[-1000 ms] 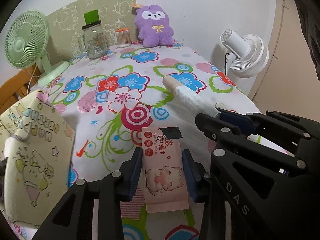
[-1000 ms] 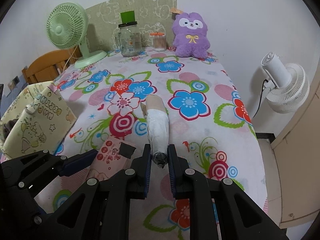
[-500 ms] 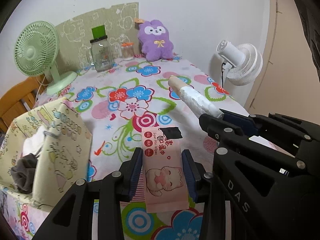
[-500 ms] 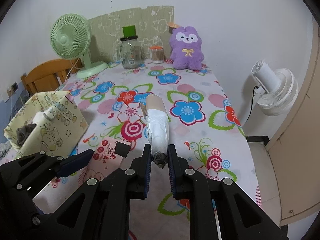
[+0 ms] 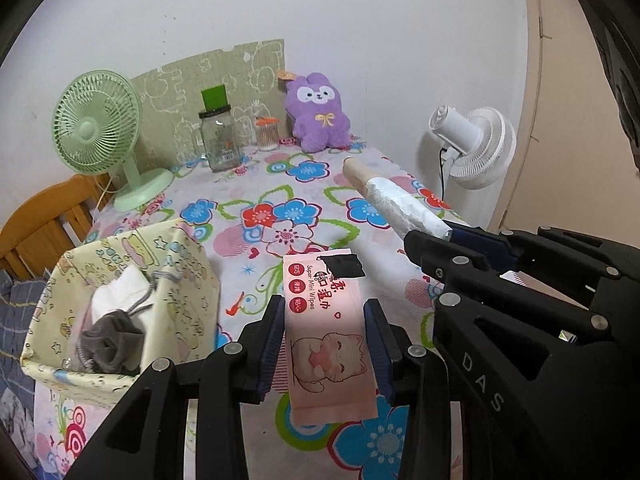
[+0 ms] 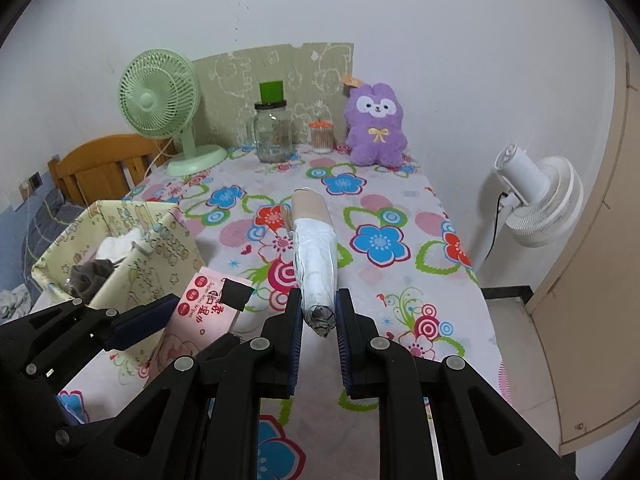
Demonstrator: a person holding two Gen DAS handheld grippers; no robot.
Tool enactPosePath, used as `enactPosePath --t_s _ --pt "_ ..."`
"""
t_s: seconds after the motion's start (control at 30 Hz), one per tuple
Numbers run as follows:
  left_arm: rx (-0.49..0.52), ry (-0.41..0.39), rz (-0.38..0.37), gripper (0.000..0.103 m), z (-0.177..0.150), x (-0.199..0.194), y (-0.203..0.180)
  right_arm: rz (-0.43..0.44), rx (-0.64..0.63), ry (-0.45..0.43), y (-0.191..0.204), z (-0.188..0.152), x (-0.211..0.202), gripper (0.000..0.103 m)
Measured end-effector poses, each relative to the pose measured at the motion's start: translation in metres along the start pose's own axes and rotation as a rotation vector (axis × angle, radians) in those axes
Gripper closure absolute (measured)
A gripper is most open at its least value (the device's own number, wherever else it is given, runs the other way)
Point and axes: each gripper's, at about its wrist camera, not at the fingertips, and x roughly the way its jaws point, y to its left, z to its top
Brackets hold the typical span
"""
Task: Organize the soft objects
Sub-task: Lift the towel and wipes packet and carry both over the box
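My left gripper (image 5: 325,330) is shut on a pink wet-wipes pack (image 5: 328,332) with a cat picture and holds it above the flowered table. The pack also shows in the right wrist view (image 6: 200,316). My right gripper (image 6: 318,312) is shut on a white plastic-wrapped roll (image 6: 314,256) with a tan end, held in the air; the roll shows in the left wrist view (image 5: 396,204) too. A pale yellow fabric basket (image 5: 192,276) stands at the left table edge with a grey sock (image 5: 110,340) and white cloth (image 5: 116,296) inside. A purple plush rabbit (image 6: 376,124) sits at the back.
At the back stand a green desk fan (image 5: 98,132), a glass jar (image 5: 218,140) with a green cup on top and a cotton-swab jar (image 5: 267,134). A white fan (image 6: 536,196) stands off the table's right side. A wooden chair (image 6: 104,164) is at the left.
Both grippers have risen and pulled back with their loads. The basket now shows more fully at the left, with its contents visible.
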Motion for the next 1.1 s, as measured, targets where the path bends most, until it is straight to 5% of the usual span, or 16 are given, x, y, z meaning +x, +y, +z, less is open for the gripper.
enactPosePath --t_s 1.1 --pt "-0.020 -0.090 0.072 0.063 0.010 -0.044 0.055 0.037 -0.072 -0.082 0.062 0.029 -0.041 0.084"
